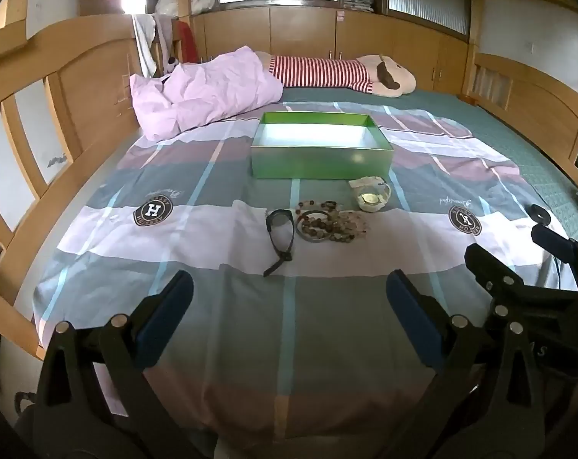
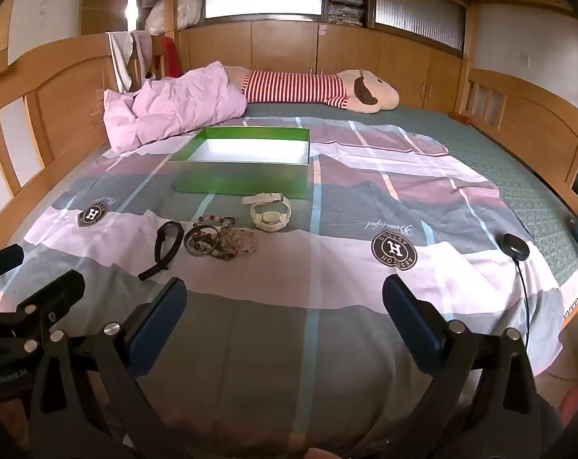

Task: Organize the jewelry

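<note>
An open green box (image 1: 319, 155) with a white inside stands on the bed; it also shows in the right wrist view (image 2: 243, 178). In front of it lie a white watch (image 1: 370, 195) (image 2: 269, 214), a black watch (image 1: 279, 235) (image 2: 164, 246), a metal bangle (image 1: 313, 227) (image 2: 201, 241) and a heap of bead bracelets (image 1: 342, 225) (image 2: 233, 243). My left gripper (image 1: 289, 298) is open and empty, well short of the jewelry. My right gripper (image 2: 285, 302) is open and empty, nearer than the jewelry and to its right.
A checked sheet (image 1: 250, 325) covers the bed. A pink duvet (image 1: 204, 91) and a striped plush toy (image 1: 338, 72) lie at the far end. Wooden bed rails (image 1: 32, 176) stand on both sides. A black puck with a cable (image 2: 514, 246) lies at the right.
</note>
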Motion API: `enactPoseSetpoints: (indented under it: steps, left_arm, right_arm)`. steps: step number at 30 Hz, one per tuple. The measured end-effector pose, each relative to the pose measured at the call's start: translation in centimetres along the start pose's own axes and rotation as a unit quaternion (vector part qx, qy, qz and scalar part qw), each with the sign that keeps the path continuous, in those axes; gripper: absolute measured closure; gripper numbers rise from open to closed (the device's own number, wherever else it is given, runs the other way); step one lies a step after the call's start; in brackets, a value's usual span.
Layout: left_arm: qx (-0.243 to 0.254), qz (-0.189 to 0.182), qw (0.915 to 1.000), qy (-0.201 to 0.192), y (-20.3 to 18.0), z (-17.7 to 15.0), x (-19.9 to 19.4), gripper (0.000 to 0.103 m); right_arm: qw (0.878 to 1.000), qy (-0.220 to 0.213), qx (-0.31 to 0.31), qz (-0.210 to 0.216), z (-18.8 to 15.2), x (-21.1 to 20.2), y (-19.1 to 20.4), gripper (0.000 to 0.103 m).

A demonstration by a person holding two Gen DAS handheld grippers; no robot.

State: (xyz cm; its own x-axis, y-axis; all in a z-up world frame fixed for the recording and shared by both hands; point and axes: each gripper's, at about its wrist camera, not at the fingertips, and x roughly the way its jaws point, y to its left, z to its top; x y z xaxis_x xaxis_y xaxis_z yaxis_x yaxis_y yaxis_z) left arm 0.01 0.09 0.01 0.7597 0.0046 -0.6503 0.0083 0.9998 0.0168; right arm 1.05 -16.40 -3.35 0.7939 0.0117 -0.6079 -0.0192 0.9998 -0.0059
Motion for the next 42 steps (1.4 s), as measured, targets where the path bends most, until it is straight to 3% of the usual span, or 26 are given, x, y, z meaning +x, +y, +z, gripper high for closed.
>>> enactPoseSetpoints:
  steps: [42]
  left_arm:
    - [-0.008,-0.002,1.0000,0.001,1.3,0.1,0.0,0.004]
  right_arm:
    - [1.000,-0.010,0.005,-0.002,0.3,-0.4,-0.5,0.002]
